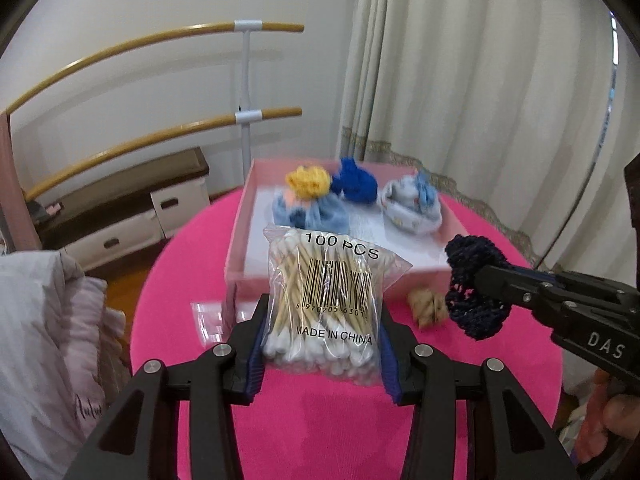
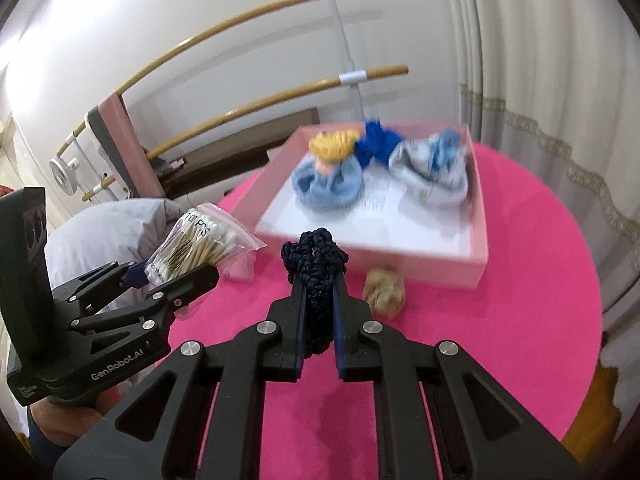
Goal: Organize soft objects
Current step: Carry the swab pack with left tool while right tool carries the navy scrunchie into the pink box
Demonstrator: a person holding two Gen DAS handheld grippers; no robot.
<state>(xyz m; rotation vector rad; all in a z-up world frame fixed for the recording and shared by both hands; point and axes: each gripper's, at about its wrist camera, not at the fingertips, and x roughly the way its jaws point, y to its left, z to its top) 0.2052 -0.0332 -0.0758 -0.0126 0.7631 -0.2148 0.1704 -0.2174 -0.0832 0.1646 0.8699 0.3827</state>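
Observation:
My left gripper [image 1: 320,316] is shut on a clear bag of cotton swabs [image 1: 330,304] and holds it above the pink table, in front of the pink box [image 1: 236,248]. The same gripper [image 2: 172,272] and bag [image 2: 200,244] show at the left of the right wrist view. My right gripper [image 2: 318,280] is shut on a navy crocheted scrunchie [image 2: 314,264], near the box's front wall [image 2: 460,268]; it shows at the right in the left wrist view [image 1: 472,284]. The box holds a yellow scrunchie [image 1: 308,180], a blue one [image 1: 356,182], a light blue sock bundle [image 1: 312,210] and a white patterned bundle [image 1: 412,204].
A beige scrunchie [image 2: 384,290] lies on the round pink table [image 2: 520,280] before the box. A small empty clear bag [image 1: 208,316] lies left of the box. A white bedding bundle [image 1: 44,328] sits at the left. Curtains [image 1: 480,100] and wooden bars [image 1: 160,40] stand behind.

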